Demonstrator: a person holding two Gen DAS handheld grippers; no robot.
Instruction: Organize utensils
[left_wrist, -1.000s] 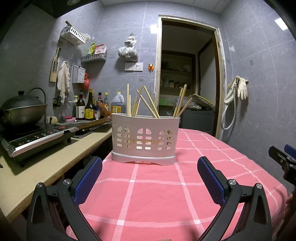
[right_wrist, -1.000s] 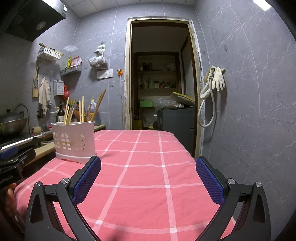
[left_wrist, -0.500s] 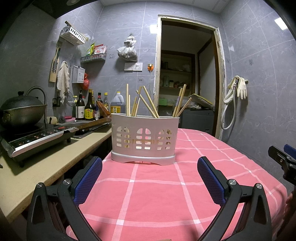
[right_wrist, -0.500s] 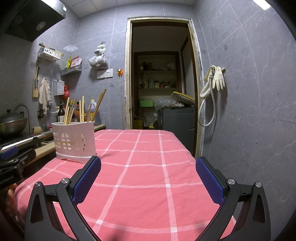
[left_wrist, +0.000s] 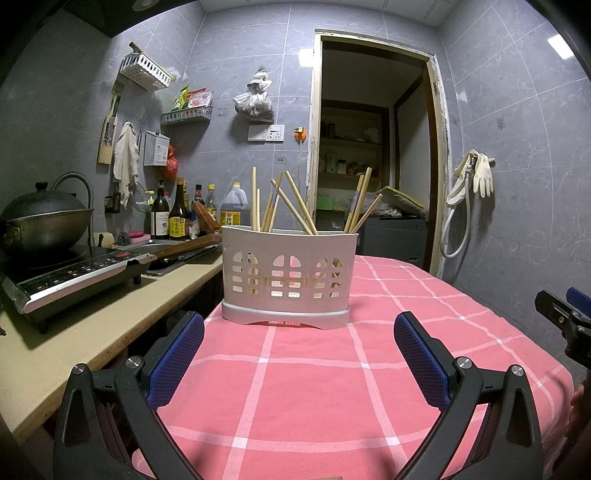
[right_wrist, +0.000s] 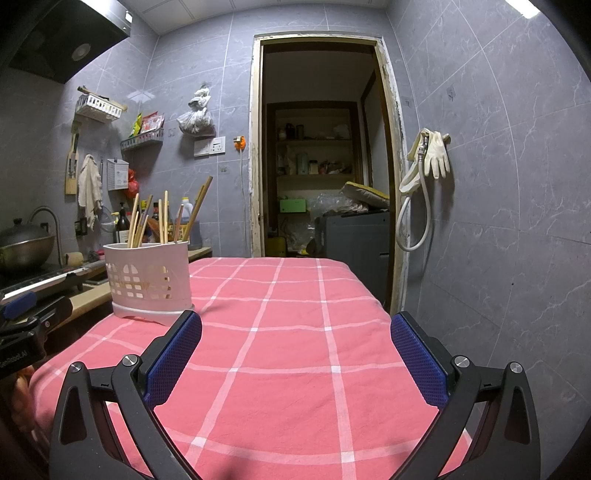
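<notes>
A white plastic utensil holder (left_wrist: 288, 273) stands on the pink checked tablecloth (left_wrist: 295, 387), with several wooden chopsticks (left_wrist: 291, 206) sticking up out of it. My left gripper (left_wrist: 299, 354) is open and empty, a short way in front of the holder. In the right wrist view the holder (right_wrist: 147, 280) stands at the far left with its chopsticks (right_wrist: 166, 218). My right gripper (right_wrist: 295, 354) is open and empty over the cloth (right_wrist: 295, 332), to the right of the holder.
A beige counter (left_wrist: 74, 332) runs along the left with an induction cooker (left_wrist: 74, 277), a black wok (left_wrist: 40, 225) and several bottles (left_wrist: 177, 218). An open doorway (left_wrist: 369, 147) lies behind the table. Gloves and a hose (right_wrist: 428, 166) hang on the right wall.
</notes>
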